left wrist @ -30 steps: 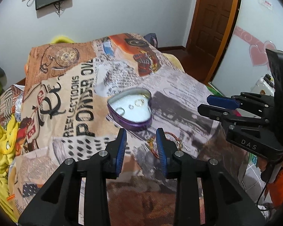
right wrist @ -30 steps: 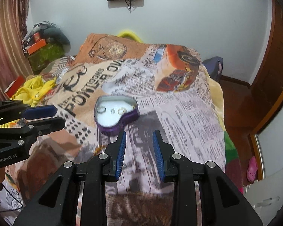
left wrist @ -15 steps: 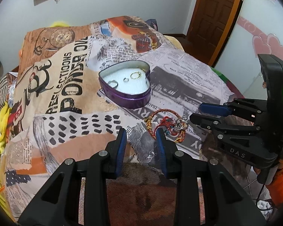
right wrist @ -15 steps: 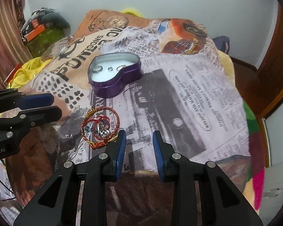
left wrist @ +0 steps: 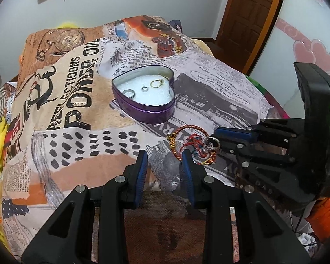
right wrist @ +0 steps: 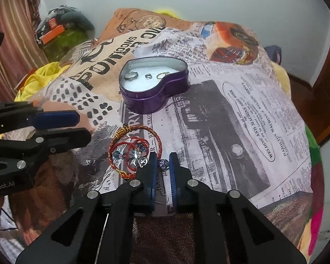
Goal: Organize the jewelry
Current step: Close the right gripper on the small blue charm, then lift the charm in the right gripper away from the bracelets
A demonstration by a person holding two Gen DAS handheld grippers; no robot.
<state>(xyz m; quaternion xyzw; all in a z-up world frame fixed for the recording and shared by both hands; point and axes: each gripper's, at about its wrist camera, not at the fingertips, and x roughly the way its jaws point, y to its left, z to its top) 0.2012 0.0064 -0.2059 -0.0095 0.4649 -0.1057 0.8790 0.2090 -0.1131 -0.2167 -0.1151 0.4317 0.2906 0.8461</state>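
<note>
A purple heart-shaped tin (left wrist: 143, 107) (right wrist: 151, 94) sits open on the printed bedspread, with three rings on its white pad. In front of it lies a tangle of red and gold bracelets (left wrist: 191, 140) (right wrist: 134, 149) with silver charms. My right gripper (right wrist: 162, 165) is open and low over the cloth, its fingertips either side of a small blue bead (right wrist: 164, 164) at the tangle's right edge. A thin wire hook (right wrist: 162, 198) lies between its fingers. My left gripper (left wrist: 164, 160) is open and empty, just left of the bracelets.
The printed bedspread (left wrist: 77, 88) covers the whole bed. Yellow cloth (right wrist: 39, 79) and a pile of clutter (right wrist: 61, 28) lie at the far left. A wooden door (left wrist: 250, 15) stands at the back right. The bed's edge drops off on the right.
Both grippers have come down and forward to the bracelets. The right one has narrowed and now straddles the blue bead. The tin has not moved.
</note>
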